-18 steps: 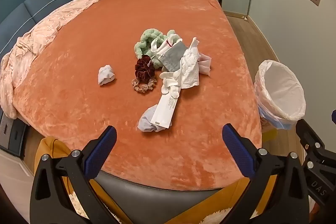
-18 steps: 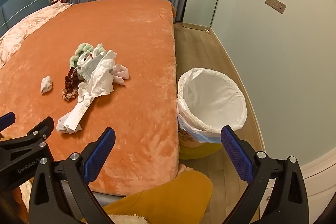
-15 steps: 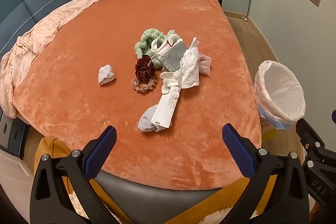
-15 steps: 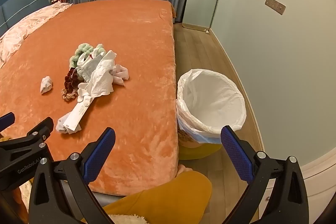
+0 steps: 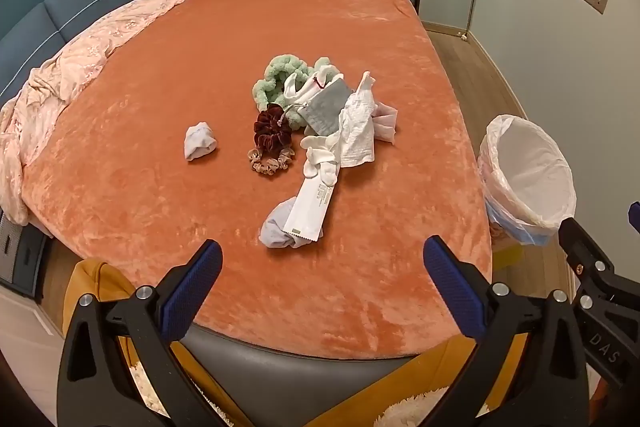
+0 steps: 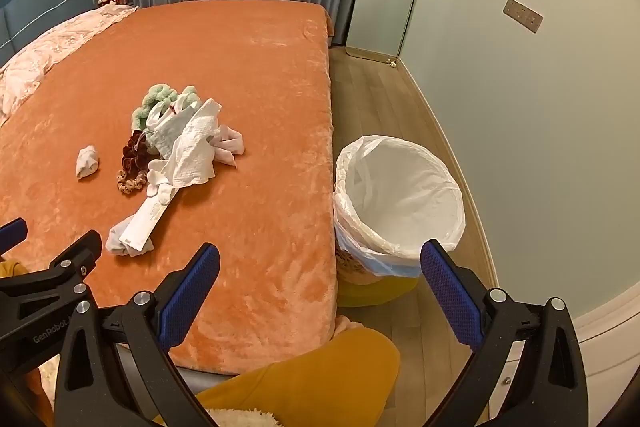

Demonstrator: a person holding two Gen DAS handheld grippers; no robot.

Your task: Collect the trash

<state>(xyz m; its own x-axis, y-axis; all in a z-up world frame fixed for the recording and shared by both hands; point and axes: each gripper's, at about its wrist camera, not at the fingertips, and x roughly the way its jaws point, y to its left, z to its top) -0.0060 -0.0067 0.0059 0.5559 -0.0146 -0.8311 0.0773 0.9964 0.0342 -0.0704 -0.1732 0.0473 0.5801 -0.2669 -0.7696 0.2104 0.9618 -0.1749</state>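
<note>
I hold both tools above the near edge of the bed (image 5: 360, 27), which has an orange plush cover. The left tool (image 5: 322, 277) stands wide, with nothing between its blue pads, and it points down at the pile of things in the middle of the bed. The right tool (image 6: 320, 277) stands wide too and is empty; it hangs over the bed's corner, with the trash bin (image 6: 400, 195) just beyond it.

The trash lies on the cover: a crumpled tissue (image 5: 199, 146) alone on the left, a white wrapper (image 5: 310, 213) lying on another crumpled tissue (image 5: 274, 227) nearest to me, and a white paper towel (image 5: 358, 131) on top of the pile. In the same pile I see a green scrunchie (image 5: 276, 79), a dark red scrunchie (image 5: 271, 133), a beige scrunchie (image 5: 270, 163), a grey pouch (image 5: 326, 109) and white socks (image 5: 320, 157), all touching or overlapping.

The bin stands on the wooden floor (image 6: 372, 95), just beside the bed's right side, lined with a white bag; from here I see nothing inside it. A pink blanket (image 5: 60, 91) is bunched along the bed's left edge.
</note>
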